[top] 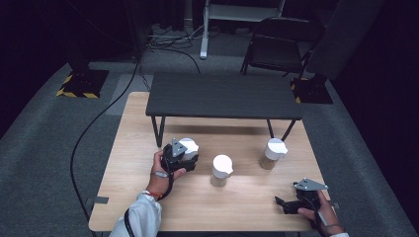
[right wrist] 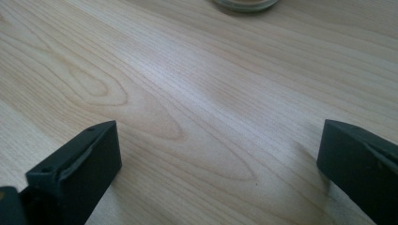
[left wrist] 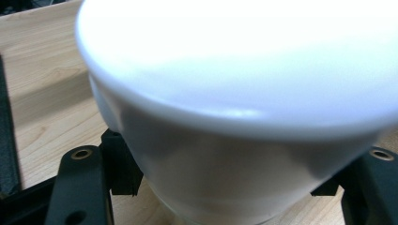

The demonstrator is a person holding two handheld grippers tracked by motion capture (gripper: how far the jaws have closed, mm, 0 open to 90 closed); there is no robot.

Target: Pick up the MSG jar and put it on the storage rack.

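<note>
The left gripper [top: 184, 157] has its fingers [left wrist: 101, 176] set on either side of a white-lidded jar [top: 188, 146], low on the body under the wide lid. In the left gripper view the black pads sit right against the jar's sides, so it looks closed on the jar, which stands on the wooden counter [top: 148, 197] near its left side, just in front of a low dark shelf [top: 222, 96].

The right gripper [top: 291, 203] rests low at the near right of the counter with its fingers [right wrist: 80, 164] spread wide and nothing between them; bare wood lies under them.

Two more jars with white lids stand to the right: the middle jar [top: 221, 170] near the left gripper, and the far jar [top: 272, 153] well apart from it.

To do this step well, I would keep the grip below the lid's overhang, squeeze evenly, and lift straight up so the jar stays upright. The smooth, rounded wall may slip, so move slowly. The shelf edge is close behind and the middle jar is near; steer clear of both.
</note>
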